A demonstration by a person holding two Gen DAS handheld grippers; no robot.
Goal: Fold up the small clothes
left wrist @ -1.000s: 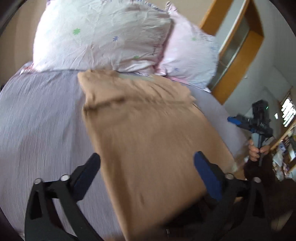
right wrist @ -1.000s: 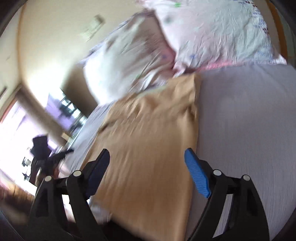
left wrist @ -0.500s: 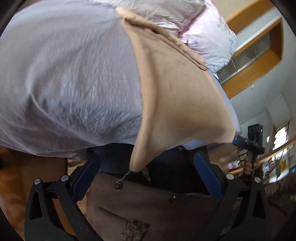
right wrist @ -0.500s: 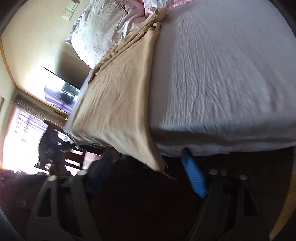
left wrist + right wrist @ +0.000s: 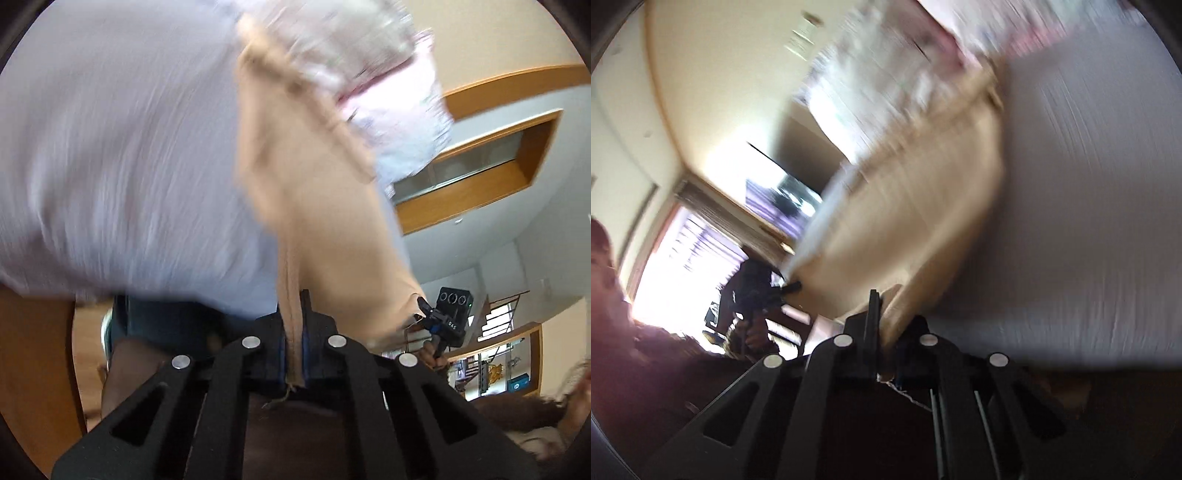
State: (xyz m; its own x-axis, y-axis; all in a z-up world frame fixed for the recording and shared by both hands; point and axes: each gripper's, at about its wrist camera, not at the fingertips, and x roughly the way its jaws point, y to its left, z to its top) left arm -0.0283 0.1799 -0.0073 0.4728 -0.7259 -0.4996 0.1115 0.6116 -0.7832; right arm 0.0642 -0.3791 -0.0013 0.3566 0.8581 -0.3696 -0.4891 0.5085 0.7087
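My left black two-finger gripper (image 5: 293, 343) is clamped on a bunched corner of the tan soft-cloth garment (image 5: 317, 192); a loose thread hangs below the pinch. My right black two-finger gripper (image 5: 882, 332) pinches the other near corner of this garment (image 5: 923, 206), jaws closed on it. From both grips the cloth stretches away over the pale lilac crinkled bedsheet (image 5: 122, 147) to the white floral pillows (image 5: 391, 92). Both views are motion-blurred.

The left gripper (image 5: 293, 334) pinches the tan garment's (image 5: 314, 192) near corner over the bed (image 5: 122, 155) edge.
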